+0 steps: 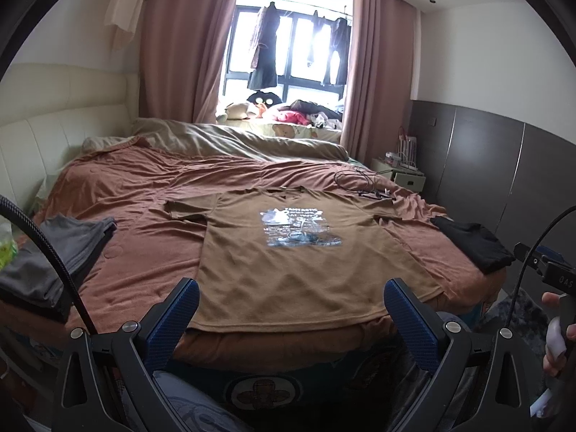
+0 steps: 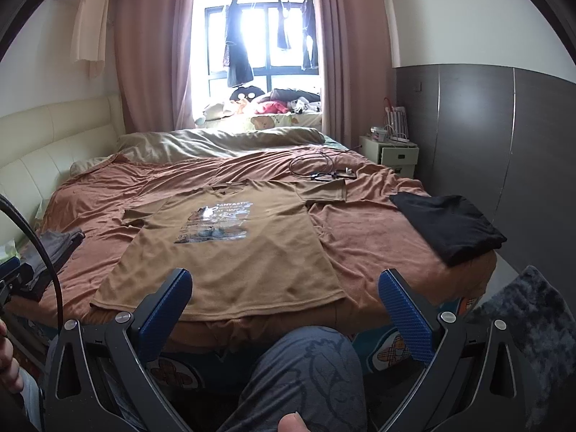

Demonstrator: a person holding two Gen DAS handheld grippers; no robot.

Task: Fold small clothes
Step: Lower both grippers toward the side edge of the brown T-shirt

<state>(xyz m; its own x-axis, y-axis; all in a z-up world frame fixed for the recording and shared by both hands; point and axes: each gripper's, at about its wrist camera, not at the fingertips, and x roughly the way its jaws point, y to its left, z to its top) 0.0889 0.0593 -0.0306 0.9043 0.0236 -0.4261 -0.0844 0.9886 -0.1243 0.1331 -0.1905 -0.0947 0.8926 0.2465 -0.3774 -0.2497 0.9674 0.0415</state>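
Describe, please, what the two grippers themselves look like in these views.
Both the left gripper and right gripper have black angular frames with silver round bolts and two fingers faced in blue textured pads. A black cable arcs beside each.

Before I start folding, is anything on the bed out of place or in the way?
A tangle of black cables lies on the bedspread just beyond the brown T-shirt, close to its far sleeve. It could snag a fold. The shirt itself lies flat, print up. Both tongs are open and empty.
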